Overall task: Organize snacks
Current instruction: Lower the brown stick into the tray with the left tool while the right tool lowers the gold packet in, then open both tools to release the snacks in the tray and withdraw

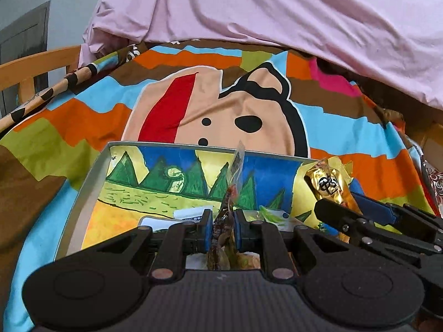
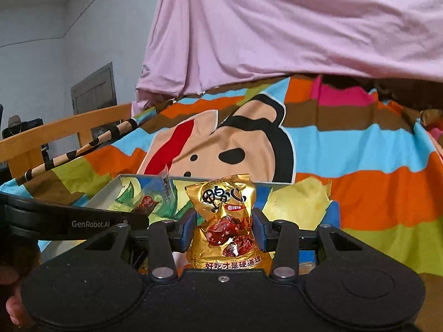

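At the far left of both views runs a wooden bed rail (image 1: pixel 36 63), with a cardboard tube (image 1: pixel 41 96) banded in black lying along the edge of the cartoon bedsheet (image 1: pixel 83 127). A pink cloth (image 1: pixel 277 13) hangs over the far side of the bed.

On the sheet sits a shallow tin tray (image 1: pixel 83 202) whose floor is painted with green trees on blue and yellow. The left claw (image 1: pixel 223 228) is above the tray's near part, pinched nearly closed on a clear-topped snack packet (image 1: pixel 229 193) seen edge-on, dark reddish contents showing between the blue pads. Its own view hides the packet's face; the right wrist view shows that packet (image 2: pixel 155 193) from the side, with a white-and-clear top and a red picture, beyond the left claw's black body marked GenRobot.AI.

Further right, the right claw (image 2: pixel 224 229) grips a gold duck-heart snack pouch (image 2: pixel 224 221) upright at its middle, fingers closed against both sides, over the tray's right end. Only the right wrist view shows the pouch front with its printed characters and red meat picture; the left wrist view catches the pouch (image 1: pixel 329 185) obliquely above the right claw's fingers (image 1: pixel 340 215). Torn gold paper (image 2: pixel 301 199) lies just right of the tray.
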Available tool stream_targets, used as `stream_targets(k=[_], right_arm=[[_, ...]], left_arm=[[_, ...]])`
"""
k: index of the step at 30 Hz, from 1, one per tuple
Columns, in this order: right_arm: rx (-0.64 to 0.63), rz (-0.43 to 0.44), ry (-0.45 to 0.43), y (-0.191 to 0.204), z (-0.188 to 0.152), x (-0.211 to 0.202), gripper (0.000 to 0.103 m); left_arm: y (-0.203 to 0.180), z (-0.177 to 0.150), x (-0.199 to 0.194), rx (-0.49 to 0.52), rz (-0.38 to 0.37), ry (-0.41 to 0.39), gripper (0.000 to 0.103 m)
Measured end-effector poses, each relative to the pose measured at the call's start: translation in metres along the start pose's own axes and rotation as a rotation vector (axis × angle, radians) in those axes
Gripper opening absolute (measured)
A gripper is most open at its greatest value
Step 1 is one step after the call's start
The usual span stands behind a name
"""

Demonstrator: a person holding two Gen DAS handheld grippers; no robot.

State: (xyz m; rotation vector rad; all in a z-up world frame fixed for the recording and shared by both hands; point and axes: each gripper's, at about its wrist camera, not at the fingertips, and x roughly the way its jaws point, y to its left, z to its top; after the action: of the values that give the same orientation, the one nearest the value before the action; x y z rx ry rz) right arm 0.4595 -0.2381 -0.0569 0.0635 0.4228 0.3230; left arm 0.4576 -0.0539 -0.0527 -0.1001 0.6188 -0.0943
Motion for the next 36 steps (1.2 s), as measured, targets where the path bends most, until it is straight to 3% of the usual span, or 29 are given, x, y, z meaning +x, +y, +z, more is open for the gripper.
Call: stream_targets(k=[7, 13, 19, 25, 29, 36], right_arm=[[0.007, 0.005, 0.037, -0.001, -0.006, 0.009, 0.046], [0.021, 0.014, 0.059, -0.003, -0.012, 0.013, 0.049], [0.021, 0.011, 0.066, -0.003, -0.016, 0.016, 0.055], [0.021, 0.009, 0.074, -0.002, -0.015, 0.017, 0.057], [0.018, 0.014, 0.062, -0.001, -0.014, 0.014, 0.068], [0.014, 0.019, 0.020, 0.003, -0.004, -0.002, 0.076]], left_arm=[[-0.002, 0.000, 0.007, 0.003, 0.012, 0.010, 0.017], [0.008, -0.001, 0.009, -0.088, -0.029, 0.023, 0.018], [0.010, -0.005, 0.009, -0.096, -0.031, 0.031, 0.018], [0.016, -0.005, 0.004, -0.130, -0.032, 0.017, 0.034], [0.021, -0.003, -0.005, -0.157, -0.044, -0.015, 0.047], [0.023, 0.001, -0.026, -0.182, -0.049, -0.068, 0.066]])
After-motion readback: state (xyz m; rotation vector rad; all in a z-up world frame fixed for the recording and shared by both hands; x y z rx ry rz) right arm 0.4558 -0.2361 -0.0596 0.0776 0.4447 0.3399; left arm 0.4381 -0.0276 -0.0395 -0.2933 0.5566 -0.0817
